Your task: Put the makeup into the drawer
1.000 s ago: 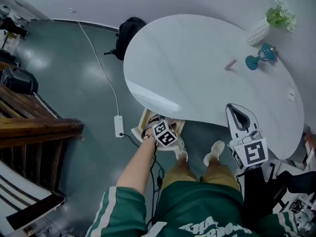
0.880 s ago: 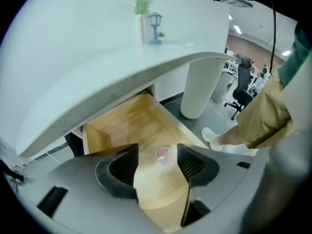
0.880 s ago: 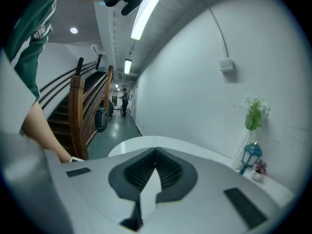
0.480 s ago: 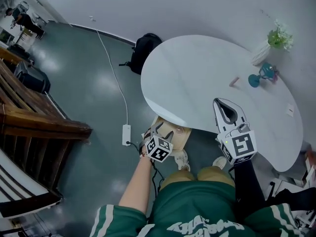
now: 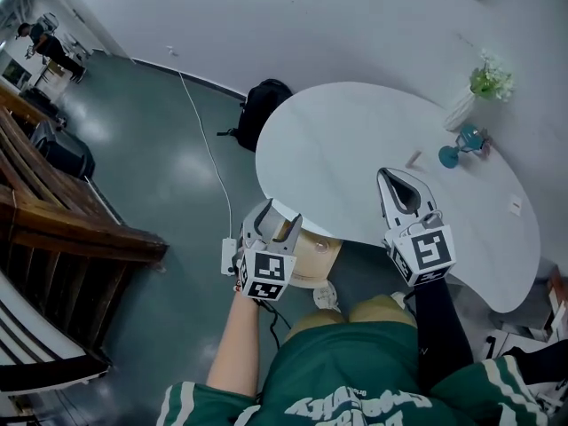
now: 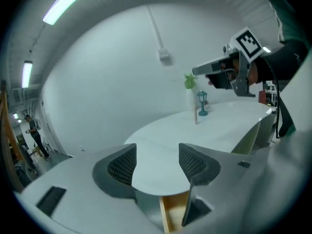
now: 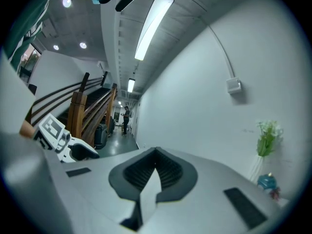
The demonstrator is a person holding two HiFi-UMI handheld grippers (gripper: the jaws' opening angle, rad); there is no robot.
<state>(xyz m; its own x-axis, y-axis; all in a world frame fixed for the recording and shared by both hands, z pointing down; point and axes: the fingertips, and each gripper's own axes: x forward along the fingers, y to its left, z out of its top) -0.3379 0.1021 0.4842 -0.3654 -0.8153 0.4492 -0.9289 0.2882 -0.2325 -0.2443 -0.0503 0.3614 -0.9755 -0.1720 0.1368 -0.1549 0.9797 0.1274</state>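
White table point(image 5: 355, 140) over open wooden drawer point(image 5: 312, 257); left tongs point(image 5: 273, 224) just opening, empty; right tongs point(image 5: 385, 177) closed, empty.

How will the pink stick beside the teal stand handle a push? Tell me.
Likely tips: the pink stick looks slender and upright on the table. Once down, it may roll on that smooth top. Probably light, being small.

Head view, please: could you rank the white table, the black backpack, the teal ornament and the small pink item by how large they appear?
1. white table
2. black backpack, though it lies on the floor, farther from the camera than the table
3. teal ornament
4. small pink item
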